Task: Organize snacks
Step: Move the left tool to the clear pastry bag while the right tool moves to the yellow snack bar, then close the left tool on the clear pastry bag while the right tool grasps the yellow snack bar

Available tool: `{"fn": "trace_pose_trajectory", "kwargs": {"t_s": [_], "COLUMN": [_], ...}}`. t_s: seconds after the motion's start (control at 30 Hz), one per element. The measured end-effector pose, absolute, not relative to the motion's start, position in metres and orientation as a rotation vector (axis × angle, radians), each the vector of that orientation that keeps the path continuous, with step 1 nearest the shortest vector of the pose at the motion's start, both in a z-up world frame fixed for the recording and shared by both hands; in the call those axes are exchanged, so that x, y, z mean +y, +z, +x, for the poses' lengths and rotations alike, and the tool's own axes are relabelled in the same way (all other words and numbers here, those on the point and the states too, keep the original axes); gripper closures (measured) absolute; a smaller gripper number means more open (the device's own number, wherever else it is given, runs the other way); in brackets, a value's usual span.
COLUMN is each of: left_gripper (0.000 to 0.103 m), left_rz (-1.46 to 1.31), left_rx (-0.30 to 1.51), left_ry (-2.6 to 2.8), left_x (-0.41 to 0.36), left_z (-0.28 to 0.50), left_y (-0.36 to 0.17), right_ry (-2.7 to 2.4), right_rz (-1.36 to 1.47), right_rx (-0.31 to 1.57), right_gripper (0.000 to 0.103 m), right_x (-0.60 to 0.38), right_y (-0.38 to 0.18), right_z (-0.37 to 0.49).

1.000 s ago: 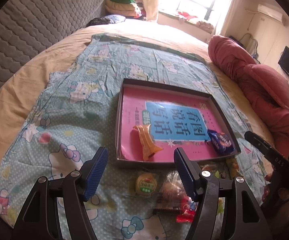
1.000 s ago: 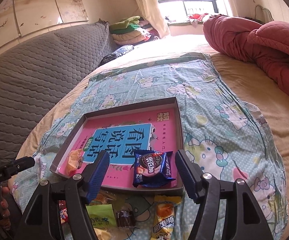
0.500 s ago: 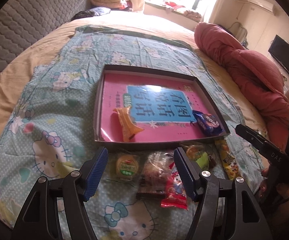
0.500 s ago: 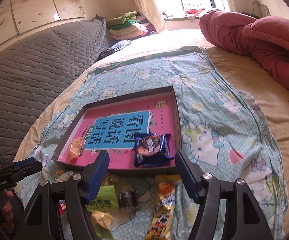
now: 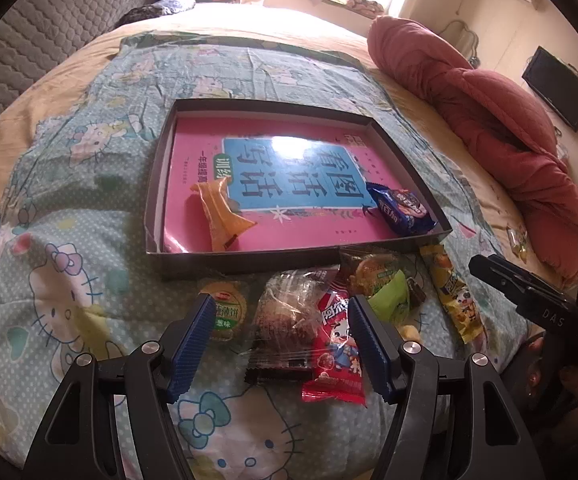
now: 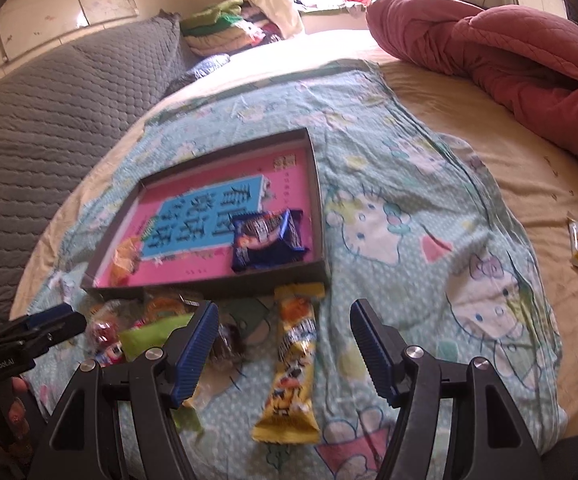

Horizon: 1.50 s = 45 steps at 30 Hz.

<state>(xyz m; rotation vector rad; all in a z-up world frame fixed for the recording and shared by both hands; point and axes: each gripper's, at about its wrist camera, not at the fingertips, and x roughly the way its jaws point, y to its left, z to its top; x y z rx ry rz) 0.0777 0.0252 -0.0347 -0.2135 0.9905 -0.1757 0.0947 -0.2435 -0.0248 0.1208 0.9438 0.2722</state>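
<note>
Blue-padded fingers of the left gripper (image 5: 279, 338) and right gripper (image 6: 283, 346) stay spread and empty but have dipped closer to the loose snacks (image 5: 331, 312) before the tray (image 5: 249, 262), suggesting pickups come next.

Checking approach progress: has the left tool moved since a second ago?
Yes. The left tool has come back and down from the tray; its pads now frame the loose snacks in front of it.
</note>
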Motion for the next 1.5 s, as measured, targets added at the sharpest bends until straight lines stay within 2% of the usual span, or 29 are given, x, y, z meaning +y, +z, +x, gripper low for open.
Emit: {"fn": "trace_pose_trajectory", "kwargs": {"t_s": [0.33, 0.4, 0.47, 0.53, 0.57, 0.93, 1.2, 1.33, 1.5], "left_gripper": [0.033, 0.038, 0.050, 0.056, 0.056, 0.056, 0.056, 0.056, 0.062], "left_rz": [-0.234, -0.242, -0.235, -0.225, -0.221, -0.226, -0.234, -0.218, -0.178], "left_rx": [1.014, 1.016, 1.027, 1.038, 1.040, 1.065, 1.081, 1.083, 1.072], "left_ry": [-0.199, -0.207, -0.209, -0.214, -0.216, -0.219, -0.212, -0.207, -0.204], "left_x": [0.026, 0.025, 0.023, 0.020, 0.018, 0.016, 0.013, 0.011, 0.006], "left_z": [0.082, 0.083, 0.085, 0.087, 0.087, 0.093, 0.100, 0.102, 0.102], "left_y": [-0.047, -0.049, -0.052, -0.055, -0.055, -0.062, -0.067, -0.069, -0.067], "right_ry": [0.265, 0.267, 0.270, 0.269, 0.267, 0.234, 0.255, 0.255, 0.265], "right_rz": [0.048, 0.041, 0.039, 0.041, 0.041, 0.009, -0.073, -0.102, -0.021], "right_rx": [0.980, 0.987, 0.998, 1.010, 1.018, 1.086, 1.074, 1.069, 1.078], "right_gripper": [0.035, 0.035, 0.035, 0.035, 0.036, 0.053, 0.058, 0.065, 0.074], "right_x": [-0.235, -0.233, -0.233, -0.233, -0.233, -0.233, -0.218, -0.213, -0.225], "right_y": [-0.035, -0.037, -0.039, -0.042, -0.044, -0.065, -0.074, -0.077, -0.074], "right_z": [0.086, 0.086, 0.087, 0.087, 0.087, 0.097, 0.105, 0.110, 0.114]}}
